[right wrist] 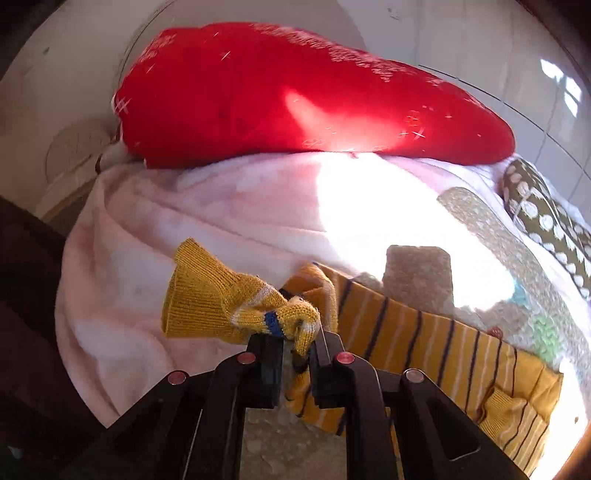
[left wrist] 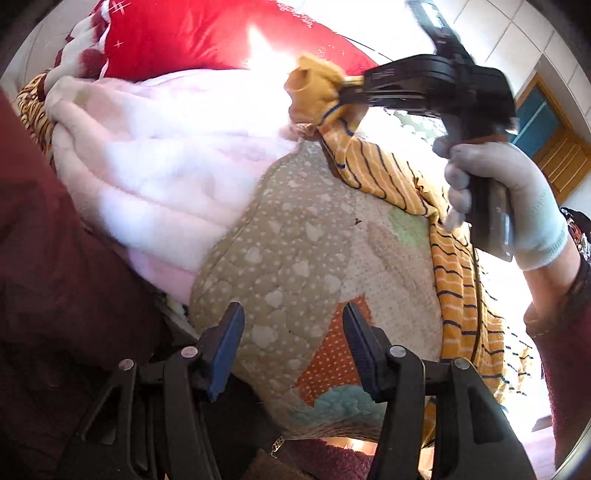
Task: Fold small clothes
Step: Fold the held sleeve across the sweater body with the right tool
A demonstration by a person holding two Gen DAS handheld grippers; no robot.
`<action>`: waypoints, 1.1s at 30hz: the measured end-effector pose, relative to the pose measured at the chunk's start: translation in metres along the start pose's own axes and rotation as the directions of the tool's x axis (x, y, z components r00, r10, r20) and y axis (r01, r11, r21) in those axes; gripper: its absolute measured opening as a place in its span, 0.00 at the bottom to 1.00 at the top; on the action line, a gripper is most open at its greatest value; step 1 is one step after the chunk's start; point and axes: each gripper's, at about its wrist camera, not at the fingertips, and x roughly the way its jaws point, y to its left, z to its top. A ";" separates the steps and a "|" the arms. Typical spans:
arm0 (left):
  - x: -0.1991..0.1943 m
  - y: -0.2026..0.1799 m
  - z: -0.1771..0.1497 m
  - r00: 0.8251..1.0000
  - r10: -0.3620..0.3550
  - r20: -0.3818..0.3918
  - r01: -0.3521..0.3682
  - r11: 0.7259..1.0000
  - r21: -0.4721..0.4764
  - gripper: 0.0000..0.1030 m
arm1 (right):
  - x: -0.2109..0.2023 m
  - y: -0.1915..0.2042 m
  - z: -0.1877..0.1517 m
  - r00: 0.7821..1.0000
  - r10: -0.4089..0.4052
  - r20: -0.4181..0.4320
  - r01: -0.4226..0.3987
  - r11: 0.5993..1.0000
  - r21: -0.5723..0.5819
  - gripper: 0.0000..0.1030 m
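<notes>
A small mustard-yellow knit sweater (left wrist: 454, 266) with thin dark and white stripes hangs from my right gripper (left wrist: 347, 96), which is shut on its cuff end and holds it above the bed. In the right wrist view the bunched cuff (right wrist: 221, 299) sticks out past my right gripper (right wrist: 295, 343), and the striped body (right wrist: 443, 350) trails down to the right. My left gripper (left wrist: 293, 343) is open and empty, low over the patchwork quilt (left wrist: 295, 236), left of the hanging sweater.
A pink fleece blanket (left wrist: 159, 166) is heaped at the left, also seen in the right wrist view (right wrist: 184, 206). A red pillow (left wrist: 207, 33) lies behind it, shown too in the right wrist view (right wrist: 295, 99). A tiled wall and a wooden door (left wrist: 554, 147) stand at the right.
</notes>
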 end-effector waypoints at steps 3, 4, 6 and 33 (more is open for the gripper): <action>-0.001 -0.028 0.010 0.999 -0.038 0.015 0.037 0.998 0.055 0.53 | -0.076 -0.086 -0.023 0.991 0.004 0.133 -0.039 0.965 0.261 0.12; 0.000 -0.038 0.013 0.999 -0.051 0.019 0.050 0.996 0.074 0.53 | -0.100 -0.116 -0.037 0.985 -0.013 0.173 -0.047 0.939 0.341 0.12; 0.004 -0.060 0.020 0.997 -0.082 0.015 0.080 0.991 0.109 0.53 | -0.145 -0.174 -0.074 0.969 -0.078 0.234 -0.050 0.866 0.497 0.12; 0.053 -0.206 0.009 0.992 -0.050 -0.112 0.081 0.951 0.298 0.53 | -0.224 -0.385 -0.253 0.903 -0.430 -0.009 0.264 0.539 0.800 0.55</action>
